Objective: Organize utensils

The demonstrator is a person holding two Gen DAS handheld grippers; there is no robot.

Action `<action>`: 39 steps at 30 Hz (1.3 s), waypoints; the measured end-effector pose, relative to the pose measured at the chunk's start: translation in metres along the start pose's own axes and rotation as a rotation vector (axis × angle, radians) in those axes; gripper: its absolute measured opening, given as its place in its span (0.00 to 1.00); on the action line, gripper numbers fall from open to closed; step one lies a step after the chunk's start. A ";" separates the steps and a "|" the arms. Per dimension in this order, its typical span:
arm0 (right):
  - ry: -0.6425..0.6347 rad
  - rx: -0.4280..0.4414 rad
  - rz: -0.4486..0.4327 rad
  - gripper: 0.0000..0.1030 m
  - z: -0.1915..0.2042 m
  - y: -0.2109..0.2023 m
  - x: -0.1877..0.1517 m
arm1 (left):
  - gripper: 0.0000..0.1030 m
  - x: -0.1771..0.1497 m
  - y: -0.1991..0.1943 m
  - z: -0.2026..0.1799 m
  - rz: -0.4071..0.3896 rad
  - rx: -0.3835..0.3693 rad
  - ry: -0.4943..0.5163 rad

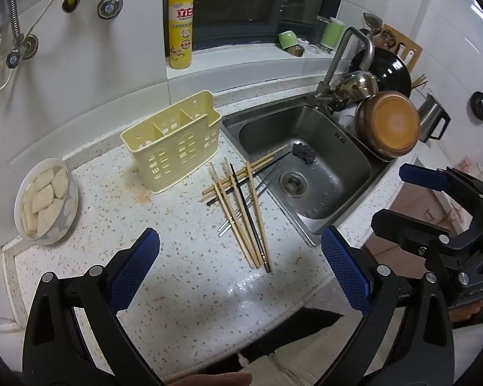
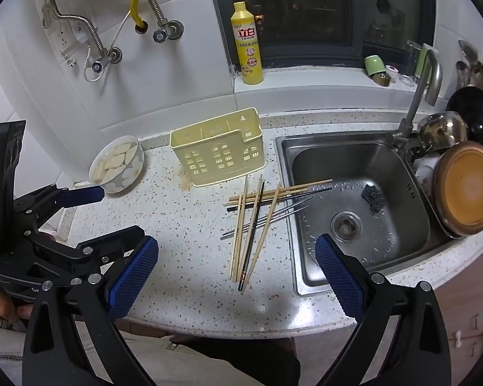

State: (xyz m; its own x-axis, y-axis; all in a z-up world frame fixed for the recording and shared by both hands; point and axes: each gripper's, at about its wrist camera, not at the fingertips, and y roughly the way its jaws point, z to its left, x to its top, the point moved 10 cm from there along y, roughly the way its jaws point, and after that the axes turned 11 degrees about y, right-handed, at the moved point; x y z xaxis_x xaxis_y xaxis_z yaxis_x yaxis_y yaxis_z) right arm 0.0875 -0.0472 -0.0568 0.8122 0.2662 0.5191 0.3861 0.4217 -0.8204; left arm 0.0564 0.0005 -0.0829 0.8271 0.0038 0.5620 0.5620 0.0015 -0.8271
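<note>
A loose pile of chopsticks [image 1: 241, 206], bamboo, black and metal, lies crossed on the speckled counter beside the sink; it also shows in the right wrist view [image 2: 254, 222]. A pale yellow utensil holder [image 1: 174, 141] with three compartments stands empty behind the pile, also in the right wrist view [image 2: 220, 149]. My left gripper [image 1: 240, 260] is open and empty, held above the counter's front edge just short of the pile. My right gripper [image 2: 236, 267] is open and empty, near the pile's front ends. Each gripper shows in the other's view, the right [image 1: 412, 199] and the left [image 2: 112, 212].
A steel sink [image 1: 306, 173] with a scrubber [image 1: 302, 152] lies right of the pile; some chopstick tips overhang it. Pots and a wok [image 1: 386, 122] are stacked at its right. A bowl of white food pieces [image 1: 45, 199] sits left. A yellow detergent bottle [image 1: 180, 25] stands on the sill.
</note>
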 end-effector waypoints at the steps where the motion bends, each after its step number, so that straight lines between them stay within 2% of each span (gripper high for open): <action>1: 0.002 0.002 0.001 0.92 0.000 0.000 0.000 | 0.94 0.001 -0.001 0.000 -0.011 0.005 0.007; 16: -0.010 0.000 -0.013 0.92 -0.002 0.000 -0.002 | 0.93 -0.006 -0.002 -0.006 -0.011 -0.002 0.021; 39: -0.005 0.003 -0.011 0.92 0.001 -0.002 0.000 | 0.91 0.000 -0.004 -0.003 -0.013 -0.012 0.016</action>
State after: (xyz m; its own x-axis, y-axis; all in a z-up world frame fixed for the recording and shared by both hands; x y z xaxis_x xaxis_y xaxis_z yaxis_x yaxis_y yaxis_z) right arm 0.0865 -0.0471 -0.0551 0.8057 0.2660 0.5292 0.3937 0.4270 -0.8140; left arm 0.0540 -0.0027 -0.0795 0.8195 -0.0121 0.5729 0.5728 -0.0106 -0.8196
